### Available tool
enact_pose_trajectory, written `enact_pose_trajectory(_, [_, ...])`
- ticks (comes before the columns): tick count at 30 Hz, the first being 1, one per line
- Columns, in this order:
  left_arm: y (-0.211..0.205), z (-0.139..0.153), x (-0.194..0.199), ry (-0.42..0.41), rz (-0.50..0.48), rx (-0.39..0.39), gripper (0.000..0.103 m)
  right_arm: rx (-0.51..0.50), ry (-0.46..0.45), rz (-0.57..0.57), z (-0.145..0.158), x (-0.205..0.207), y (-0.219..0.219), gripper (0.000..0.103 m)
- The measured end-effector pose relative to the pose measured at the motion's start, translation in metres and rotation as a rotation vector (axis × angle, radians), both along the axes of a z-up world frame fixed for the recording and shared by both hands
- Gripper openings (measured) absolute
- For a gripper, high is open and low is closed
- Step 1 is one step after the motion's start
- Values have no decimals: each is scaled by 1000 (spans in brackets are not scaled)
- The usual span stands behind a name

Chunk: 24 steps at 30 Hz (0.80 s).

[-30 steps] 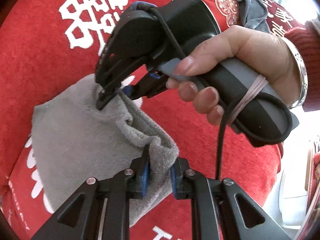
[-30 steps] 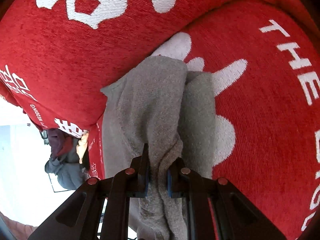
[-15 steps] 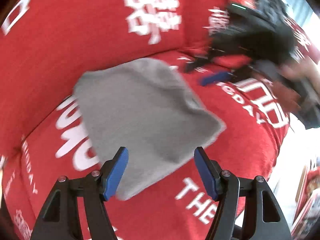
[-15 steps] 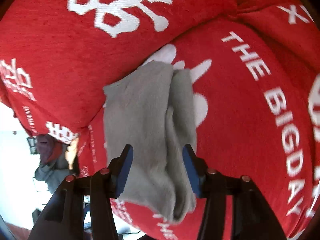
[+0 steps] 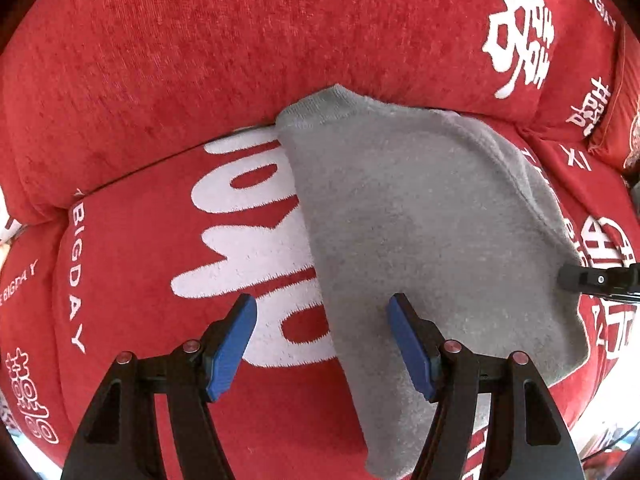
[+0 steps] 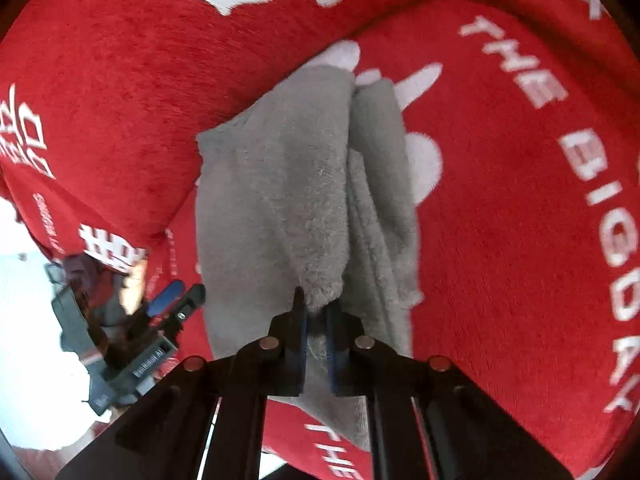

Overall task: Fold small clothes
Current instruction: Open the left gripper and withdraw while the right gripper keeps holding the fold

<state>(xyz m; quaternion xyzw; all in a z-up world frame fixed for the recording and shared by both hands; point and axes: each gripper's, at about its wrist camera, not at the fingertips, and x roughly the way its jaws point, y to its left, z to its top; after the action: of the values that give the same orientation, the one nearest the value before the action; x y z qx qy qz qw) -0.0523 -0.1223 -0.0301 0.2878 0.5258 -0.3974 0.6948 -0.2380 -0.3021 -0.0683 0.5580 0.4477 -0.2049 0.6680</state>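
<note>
Pinching a raised ridge of the grey garment [image 6: 280, 184] between its blue-lined fingers, the right tool [image 6: 316, 320] is seen clenched on the fabric at the garment's near edge. From that pinch the cloth is drawn up into a fold, and a second, narrower fold is laid just beside it on the right. The garment is spread on the seat of a red sofa [image 6: 500, 200] marked with white lettering, its far end touching the sofa's backrest.

The left tool [image 5: 322, 340] is held released, its blue pads [image 5: 230, 348] set wide apart with nothing between them. One pad is positioned over the white lettering of the seat and the other over the grey cloth, so that the garment's left edge is straddled. In the left wrist view the garment [image 5: 420, 220] is shown lying flat, its upper corner tucked against the backrest. Part of the right tool [image 5: 600, 280] is seen at the cloth's right edge. In the right wrist view the left tool [image 6: 172, 300] is visible beside the garment's left border.
</note>
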Motion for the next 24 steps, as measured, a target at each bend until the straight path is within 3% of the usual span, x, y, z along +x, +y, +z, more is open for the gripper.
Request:
enact_pose_trajectory(4, [1,-7,-4,28,7,-4,70,58,58,-36,-33,-19,5,7])
enact_pose_trajectory(11, [-1,-12,-5,22,7,1,70,22,-5,-33,-11,-25,5,13])
enact_pose_trajectory(13, [0,-12,-7,23,8,3,70,-38,-40,-87,6,-32,-6,35])
enact_pose_trajectory(15, [-1,-13,-8,22,9,4,70,-49,-108,-158,13,-34,-23,51])
enact_pose_trajectory(18, [-2,-13,-7,26,16,6,70,2,-144,-206,0,-21,-49,51])
enact_pose_trajectory(20, [-1,-12,-6,32,22,8,70,42,-120,-197,-17,-9,-59,51])
enact_pose_trajectory(22, [0,-9,-4,30,36,11,70,95,-99,-166,-31,9,-65,20])
enact_pose_trajectory(24, [2,-3,-2,37,50,-8,70,21,-37,-98,-24,22,-66,18])
